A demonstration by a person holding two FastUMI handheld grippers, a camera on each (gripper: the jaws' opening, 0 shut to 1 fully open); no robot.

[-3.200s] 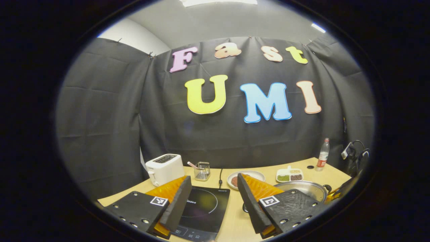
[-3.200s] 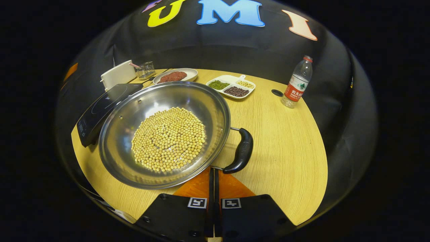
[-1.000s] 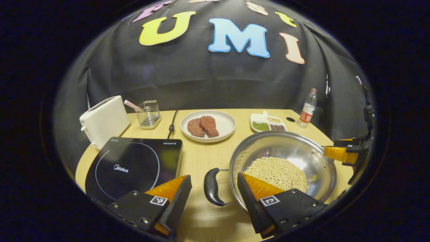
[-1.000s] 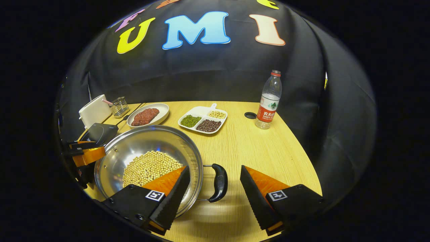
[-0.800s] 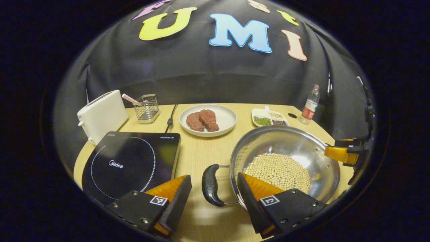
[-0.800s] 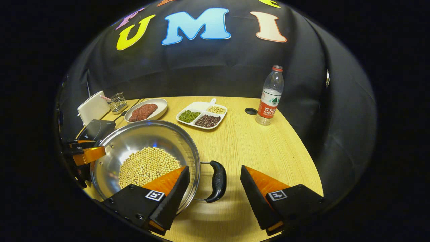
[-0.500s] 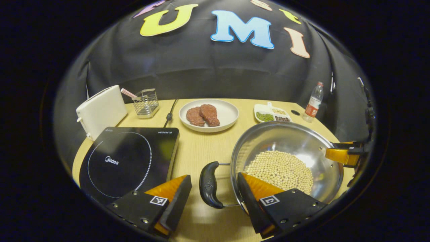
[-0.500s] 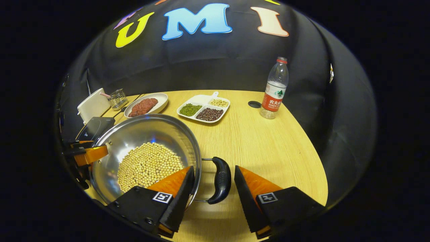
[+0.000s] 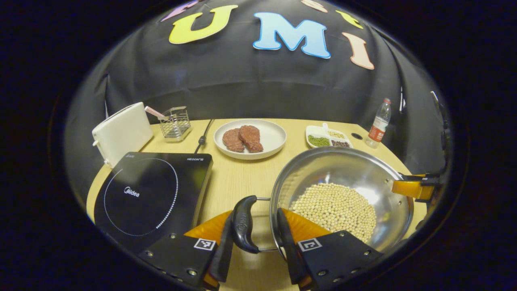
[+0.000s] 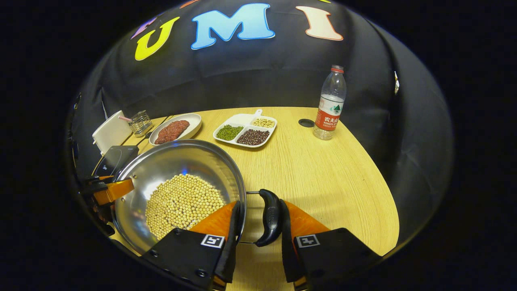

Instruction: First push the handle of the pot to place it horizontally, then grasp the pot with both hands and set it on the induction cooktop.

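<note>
Sharp, evenly lit (edges fisheye-warped).

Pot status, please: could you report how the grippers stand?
Left gripper open, straddling left handle. Right gripper open, straddling right handle. Pot on table, beside induction cooktop.

I see a pale wood-grain worktop (image 10: pixel 323 169) with a rounded edge, a small dark round hole (image 10: pixel 305 123) toward one o'clock. Black cloth wall (image 10: pixel 242 76) hangs creased behind, at twelve o'clock.
</note>
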